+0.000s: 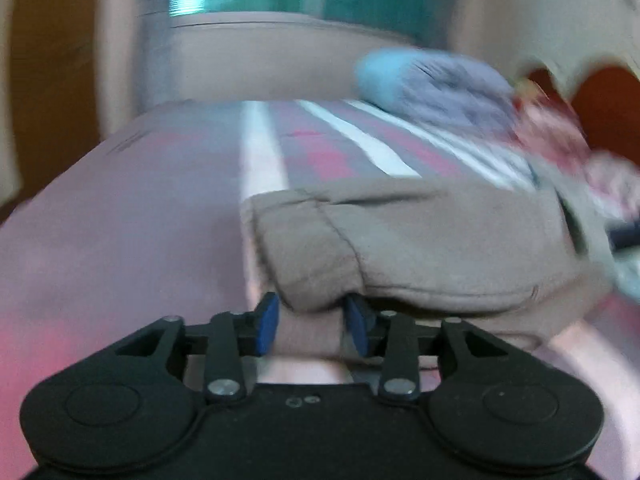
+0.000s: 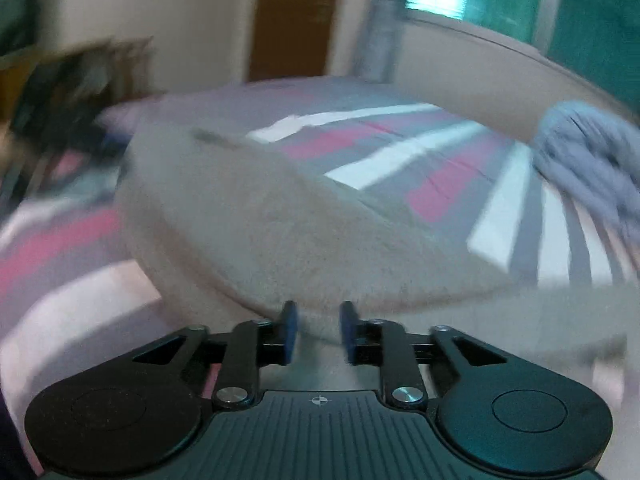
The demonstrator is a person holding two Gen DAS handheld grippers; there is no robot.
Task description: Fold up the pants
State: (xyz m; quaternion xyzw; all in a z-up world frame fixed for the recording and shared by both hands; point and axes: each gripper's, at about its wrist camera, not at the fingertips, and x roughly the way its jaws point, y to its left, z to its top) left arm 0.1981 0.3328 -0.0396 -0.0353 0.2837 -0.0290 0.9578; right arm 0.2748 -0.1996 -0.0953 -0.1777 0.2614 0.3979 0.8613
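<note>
Left wrist view: the left gripper [image 1: 312, 322], a black 2-finger tool with blue pads [image 1: 267, 325], stands narrowly parted, and a bunched fold of the brown, soft-fleece pants [image 1: 420, 248] sits between the pads; the blur does not show whether the pads press on the cloth, so a grip cannot be told. The pants lie on the bed [image 1: 120, 240], which is covered by a sheet striped in pink, grey and white, and they spread from the gripper toward the right of the view, with a ribbed cuff or waistband edge nearest the fingers. Beyond the pants, near the far right of the bed, rests a crumpled grey-blue garment [image 1: 440, 88]. Right wrist view: the right gripper [image 2: 318, 330], of the same black build with blue pads [image 2: 289, 332], is likewise narrowly parted, with pale brown fabric of the pants [image 2: 260, 232] between and just beyond the pads; contact again cannot be told. The cloth rises from the gripper and drapes across the striped bed [image 2: 400, 132] toward the upper left. The grey-blue garment [image 2: 592, 152] appears at the right edge. Both views are smeared by motion blur.
</note>
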